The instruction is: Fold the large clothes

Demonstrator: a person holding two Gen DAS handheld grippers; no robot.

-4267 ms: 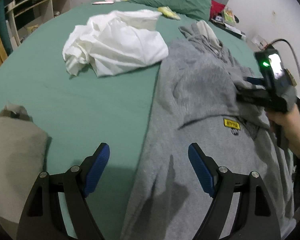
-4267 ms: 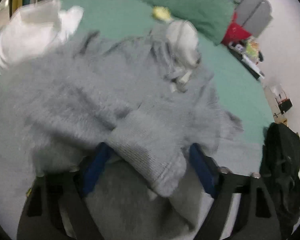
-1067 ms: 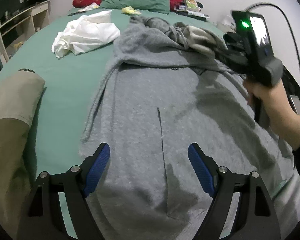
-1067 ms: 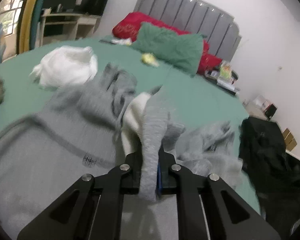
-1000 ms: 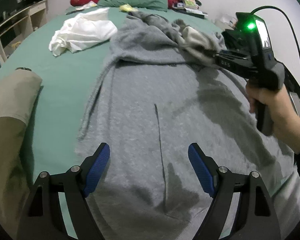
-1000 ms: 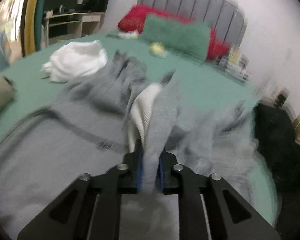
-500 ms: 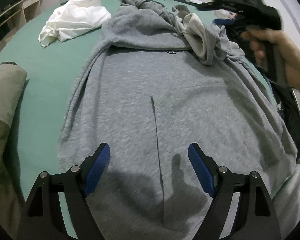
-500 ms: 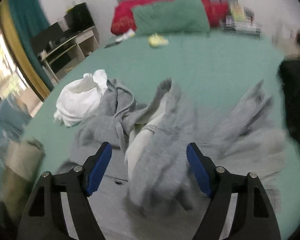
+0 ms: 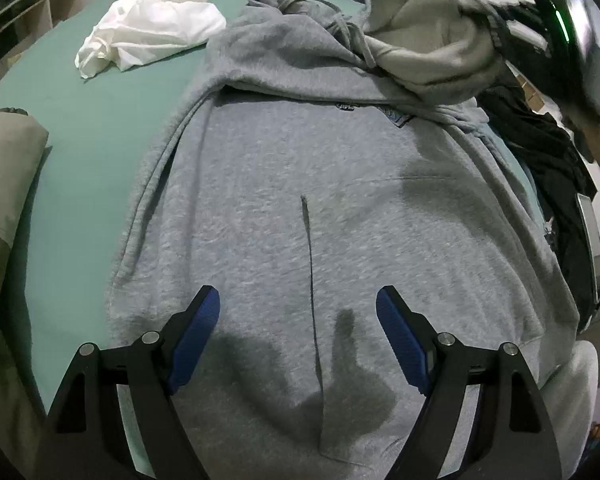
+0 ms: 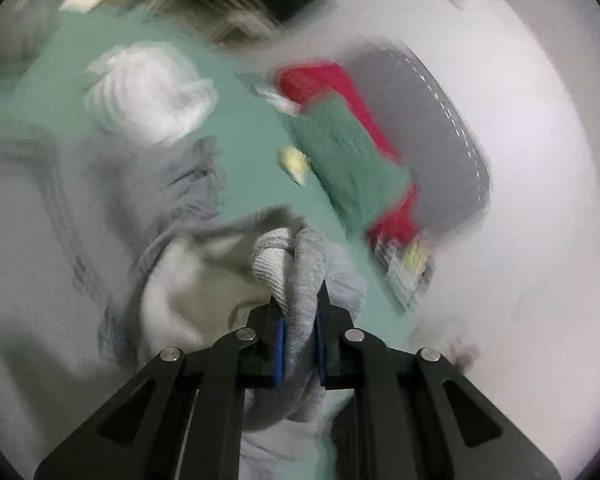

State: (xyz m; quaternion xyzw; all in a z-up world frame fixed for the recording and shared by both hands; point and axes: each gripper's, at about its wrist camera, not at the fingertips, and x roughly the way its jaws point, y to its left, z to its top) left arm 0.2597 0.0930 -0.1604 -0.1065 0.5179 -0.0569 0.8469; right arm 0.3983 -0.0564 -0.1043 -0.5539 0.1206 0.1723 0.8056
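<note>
Left gripper (image 9: 298, 332) hovers, fingers wide and empty, over the hem of the large grey fleece hoodie (image 9: 320, 208) spread on the green bedsheet (image 9: 80, 120). Right gripper (image 10: 299, 332) pinches a ribbed grey cuff (image 10: 288, 276), lifted. Risk: with the hem unpinned, the pull may drag the body askew. Half a second ago these fingers were apart.
</note>
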